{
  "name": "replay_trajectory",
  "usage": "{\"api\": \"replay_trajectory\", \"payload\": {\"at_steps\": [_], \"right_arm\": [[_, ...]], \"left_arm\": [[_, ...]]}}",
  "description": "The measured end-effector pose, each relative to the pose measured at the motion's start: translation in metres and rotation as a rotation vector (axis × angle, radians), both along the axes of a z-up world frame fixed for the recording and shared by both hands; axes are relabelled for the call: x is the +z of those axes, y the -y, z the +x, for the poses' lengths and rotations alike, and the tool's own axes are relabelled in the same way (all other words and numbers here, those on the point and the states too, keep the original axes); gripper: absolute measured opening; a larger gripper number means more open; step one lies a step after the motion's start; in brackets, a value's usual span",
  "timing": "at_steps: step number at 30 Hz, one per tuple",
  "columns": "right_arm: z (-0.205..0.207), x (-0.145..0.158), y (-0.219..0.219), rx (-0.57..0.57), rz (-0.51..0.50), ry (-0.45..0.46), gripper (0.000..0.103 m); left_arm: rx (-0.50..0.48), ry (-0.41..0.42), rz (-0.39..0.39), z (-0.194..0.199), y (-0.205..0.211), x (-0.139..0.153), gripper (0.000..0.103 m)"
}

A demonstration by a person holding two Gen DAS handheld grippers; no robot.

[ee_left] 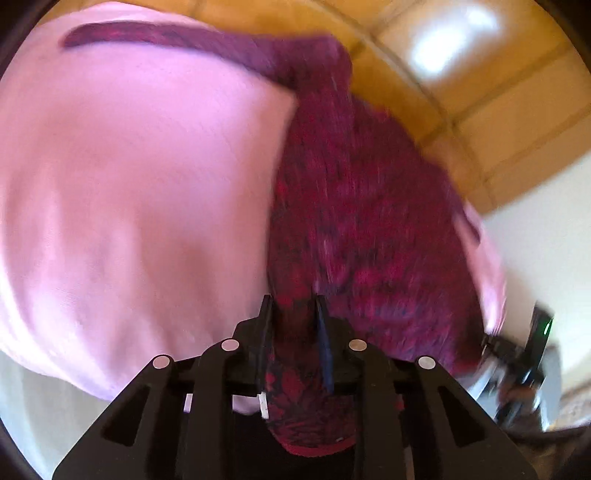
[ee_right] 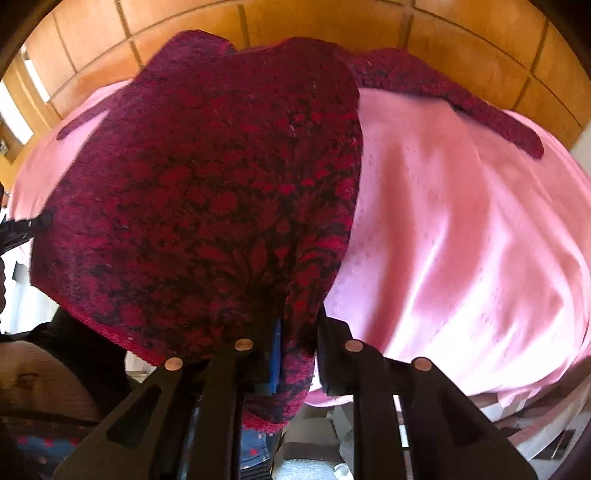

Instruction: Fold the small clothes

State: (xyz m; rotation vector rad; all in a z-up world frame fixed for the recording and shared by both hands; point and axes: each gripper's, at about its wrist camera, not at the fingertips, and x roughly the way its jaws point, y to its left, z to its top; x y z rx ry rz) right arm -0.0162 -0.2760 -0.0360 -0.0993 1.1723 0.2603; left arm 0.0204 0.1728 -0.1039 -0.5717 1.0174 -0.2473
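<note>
A dark red and black patterned knit garment (ee_left: 362, 206) lies folded over on a pink cloth (ee_left: 129, 184). My left gripper (ee_left: 293, 317) is shut on its near edge, and the hem hangs down between the fingers toward the camera. In the right wrist view the same garment (ee_right: 207, 184) covers the left half of the pink cloth (ee_right: 461, 221). A strip of its edge lies between the fingers of my right gripper (ee_right: 299, 332), whose jaws stand slightly apart, so it is open. The other gripper shows at each view's edge: the right gripper (ee_left: 521, 350) and the left gripper (ee_right: 26, 225).
Orange-brown wooden tiles (ee_right: 332, 22) lie beyond the pink cloth, with a bright glare on the tiles (ee_left: 450, 40). Below the cloth's near edge there are a beige cushion (ee_right: 44, 384) and blue dotted fabric (ee_right: 40, 443). The left wrist view is blurred.
</note>
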Motion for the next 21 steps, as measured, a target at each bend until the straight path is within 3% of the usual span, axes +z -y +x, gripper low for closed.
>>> {"api": "replay_trajectory", "payload": {"at_steps": [2, 4, 6, 8, 11, 14, 21], "right_arm": [[0.006, 0.012, -0.005, -0.015, 0.016, 0.053, 0.044], [0.019, 0.028, -0.01, -0.031, 0.074, 0.126, 0.063], [0.037, 0.036, -0.023, -0.027, 0.126, 0.179, 0.073], [0.057, 0.035, -0.036, -0.01, 0.154, 0.194, 0.074], [0.092, 0.021, -0.065, 0.001, 0.182, 0.204, 0.075], [0.127, 0.014, -0.092, 0.014, 0.215, 0.213, 0.075], [0.169, -0.009, -0.127, 0.066, 0.157, 0.252, 0.075]], "left_arm": [[0.07, 0.014, -0.011, 0.004, -0.018, 0.005, 0.033], [0.155, 0.021, -0.033, 0.009, -0.036, 0.008, 0.044], [0.242, 0.022, -0.05, 0.021, -0.054, 0.012, 0.045], [0.311, 0.03, -0.019, 0.037, -0.063, 0.016, 0.057], [0.401, 0.04, 0.015, 0.061, -0.079, 0.019, 0.066], [0.479, 0.016, 0.011, 0.092, -0.098, 0.015, 0.066], [0.568, -0.036, 0.046, 0.168, -0.128, 0.003, 0.066]]}}
